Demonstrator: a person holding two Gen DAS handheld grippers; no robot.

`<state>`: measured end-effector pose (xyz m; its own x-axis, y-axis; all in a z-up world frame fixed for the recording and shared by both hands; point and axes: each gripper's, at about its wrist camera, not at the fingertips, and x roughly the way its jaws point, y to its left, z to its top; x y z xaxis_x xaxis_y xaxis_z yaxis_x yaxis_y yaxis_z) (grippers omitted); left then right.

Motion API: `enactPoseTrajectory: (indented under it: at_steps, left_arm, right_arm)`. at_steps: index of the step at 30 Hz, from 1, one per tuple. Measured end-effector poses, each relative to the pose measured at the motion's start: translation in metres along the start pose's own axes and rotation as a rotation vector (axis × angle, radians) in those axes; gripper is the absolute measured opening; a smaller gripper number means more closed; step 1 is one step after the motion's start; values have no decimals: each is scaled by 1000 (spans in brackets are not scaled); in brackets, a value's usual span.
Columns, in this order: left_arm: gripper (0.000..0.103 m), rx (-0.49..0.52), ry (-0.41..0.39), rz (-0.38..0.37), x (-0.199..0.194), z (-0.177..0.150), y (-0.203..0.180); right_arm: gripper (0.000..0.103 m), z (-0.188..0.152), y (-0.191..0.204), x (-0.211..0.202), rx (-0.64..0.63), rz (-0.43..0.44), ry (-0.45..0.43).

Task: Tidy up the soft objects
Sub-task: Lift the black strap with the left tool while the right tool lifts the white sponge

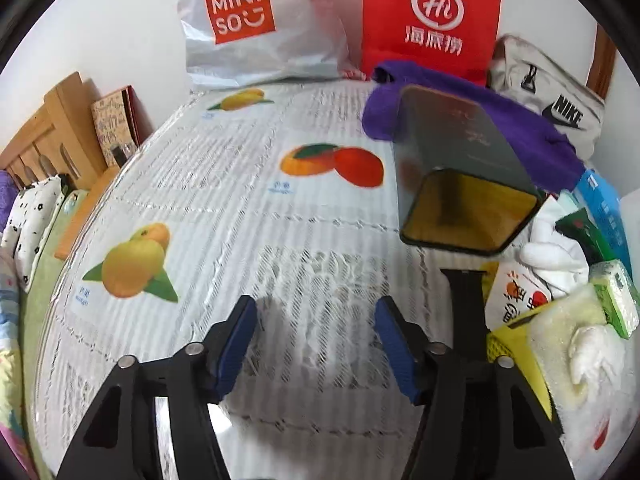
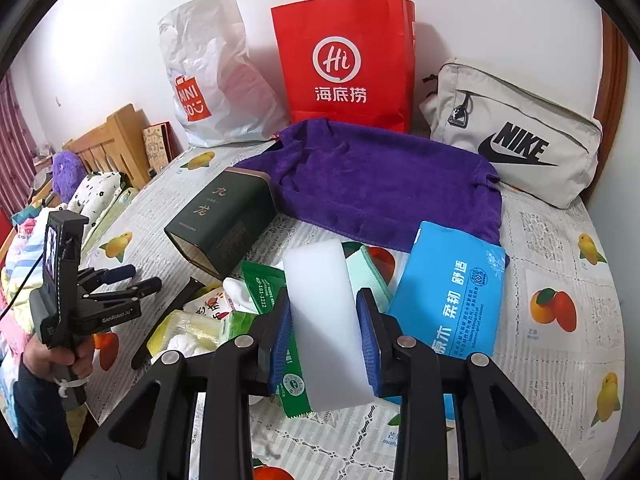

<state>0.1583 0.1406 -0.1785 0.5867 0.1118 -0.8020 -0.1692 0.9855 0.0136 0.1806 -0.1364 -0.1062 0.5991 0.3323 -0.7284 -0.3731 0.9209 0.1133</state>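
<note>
your right gripper [image 2: 324,340] was clamped on the white sponge [image 2: 326,320], lifted just in front of the tin [image 2: 224,220], likely for stowing in that open tin. your left gripper [image 1: 316,344] hung open and empty left of the tin, probably ready to steady it.

Red paper bag [image 2: 344,68], green tin [image 2: 224,220]

Purple towel [image 2: 384,184], red bag [image 2: 344,64], white fruit-print tablecloth [image 1: 224,216], blue-padded claws.
</note>
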Motion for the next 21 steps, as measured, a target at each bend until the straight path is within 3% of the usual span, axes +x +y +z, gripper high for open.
enactPoseTrajectory:
  at_steps: [5,6,7,8,19,21]
  left_arm:
    - [74,-4,-28,13,4,-1,5]
    - [80,-10,-24,9,6,0,7]
    - [95,-16,-15,15,9,1,8]
    - [103,-19,0,37,12,1,8]
    - [103,-34,2,35,11,0,10]
    - [98,-32,1,12,5,-3,13]
  right_arm:
    - [32,0,-1,-4,18,0,-9]
    - [32,0,-1,-5,17,-1,-9]
    - [32,1,0,-5,17,-1,-9]
    - [32,1,0,-6,17,-2,-9]
    - [32,1,1,-3,22,10,-6]
    - [32,1,1,-3,22,16,-6]
